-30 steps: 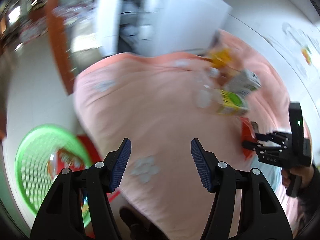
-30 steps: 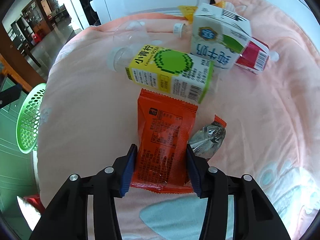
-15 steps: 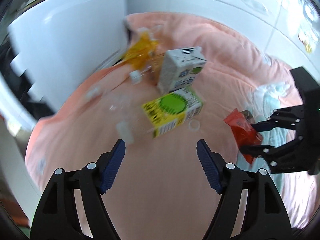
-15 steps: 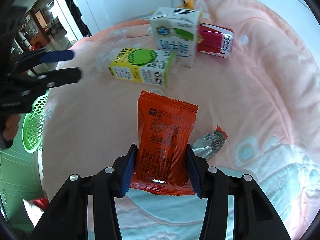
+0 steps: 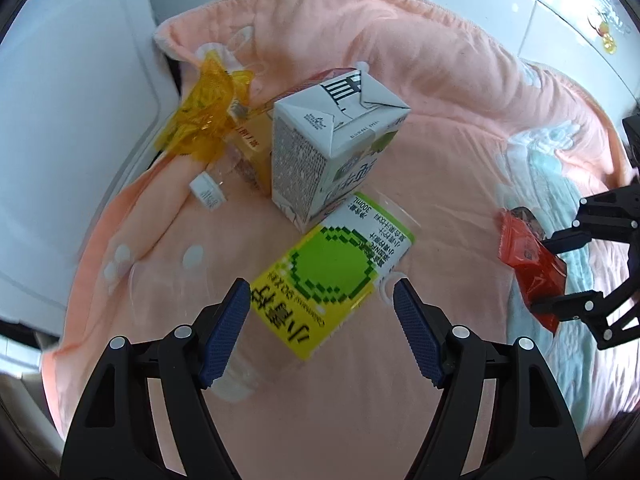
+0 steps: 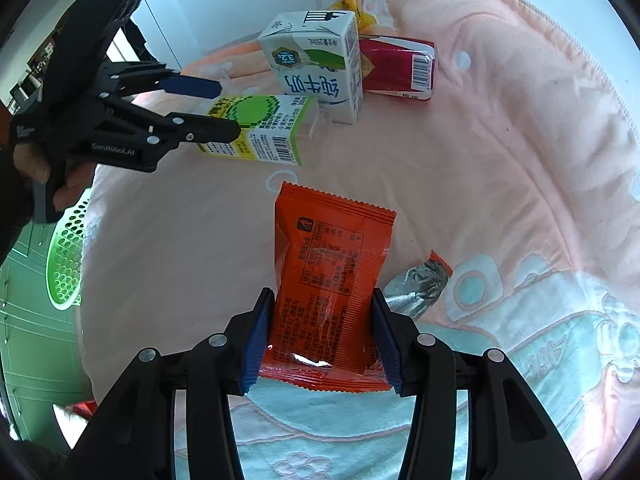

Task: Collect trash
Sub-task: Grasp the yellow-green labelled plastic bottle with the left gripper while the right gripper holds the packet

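Observation:
My left gripper (image 5: 320, 300) stands open over a clear bottle with a yellow-green label (image 5: 332, 276), which lies on its side between the fingers; the pads do not touch it. In the right wrist view the left gripper (image 6: 228, 110) hovers at that bottle (image 6: 260, 128). My right gripper (image 6: 322, 312) is shut on an orange snack packet (image 6: 328, 276), held just above the pink blanket (image 6: 500, 160). A white milk carton (image 5: 332, 148) stands behind the bottle. A red carton (image 6: 400, 68) lies beside it.
A crumpled silver wrapper (image 6: 416, 284) lies right of the packet. Yellow cellophane (image 5: 204, 116) and a small white cap (image 5: 208, 192) sit near the white cabinet (image 5: 60, 120). A green mesh basket (image 6: 68, 264) stands on the floor past the blanket's left edge.
The left gripper swung from the basket side across the blanket to the bottle, rolling as it went, and its jaws widened. The right gripper kept its hold on the packet and shifted a little.

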Demonstrator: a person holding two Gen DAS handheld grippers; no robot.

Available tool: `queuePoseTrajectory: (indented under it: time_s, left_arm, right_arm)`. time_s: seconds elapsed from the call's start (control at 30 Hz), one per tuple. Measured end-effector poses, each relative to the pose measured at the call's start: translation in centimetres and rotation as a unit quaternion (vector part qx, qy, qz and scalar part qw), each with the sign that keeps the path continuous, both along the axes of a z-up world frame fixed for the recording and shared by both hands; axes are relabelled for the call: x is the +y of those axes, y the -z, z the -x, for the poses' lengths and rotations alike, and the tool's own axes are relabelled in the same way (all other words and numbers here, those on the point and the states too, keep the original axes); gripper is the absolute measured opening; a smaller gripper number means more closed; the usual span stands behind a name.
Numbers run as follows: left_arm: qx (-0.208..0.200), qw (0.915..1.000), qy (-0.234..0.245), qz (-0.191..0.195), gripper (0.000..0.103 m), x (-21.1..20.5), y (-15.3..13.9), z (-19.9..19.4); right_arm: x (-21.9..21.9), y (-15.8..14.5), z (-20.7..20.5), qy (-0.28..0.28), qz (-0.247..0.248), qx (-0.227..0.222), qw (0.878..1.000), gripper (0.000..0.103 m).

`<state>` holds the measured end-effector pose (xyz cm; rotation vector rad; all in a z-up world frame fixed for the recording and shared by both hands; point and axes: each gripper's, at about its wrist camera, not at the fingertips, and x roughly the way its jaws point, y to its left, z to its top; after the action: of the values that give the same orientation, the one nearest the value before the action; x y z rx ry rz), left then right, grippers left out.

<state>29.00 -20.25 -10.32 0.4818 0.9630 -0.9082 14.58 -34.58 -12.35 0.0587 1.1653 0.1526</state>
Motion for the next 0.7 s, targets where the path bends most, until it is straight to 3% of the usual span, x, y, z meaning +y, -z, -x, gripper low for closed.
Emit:
queuePoseTrajectory:
  time_s: [0.23,0.7]
  left_arm:
    - [0.002,0.9987,0.05,-0.009,0.073,-0.8,0.4,-0.8]
    - [-0.005,0.9931,0.103,-0.056,0.073,-2.4,1.9,-1.5]
  right_arm:
    - [-0.3,0.2,0.0,0.001,0.002,0.004,1.0,0.047]
    - [-0.4,0.5,-0.2,-0.001,0.004,0.01,1.0,0.047]
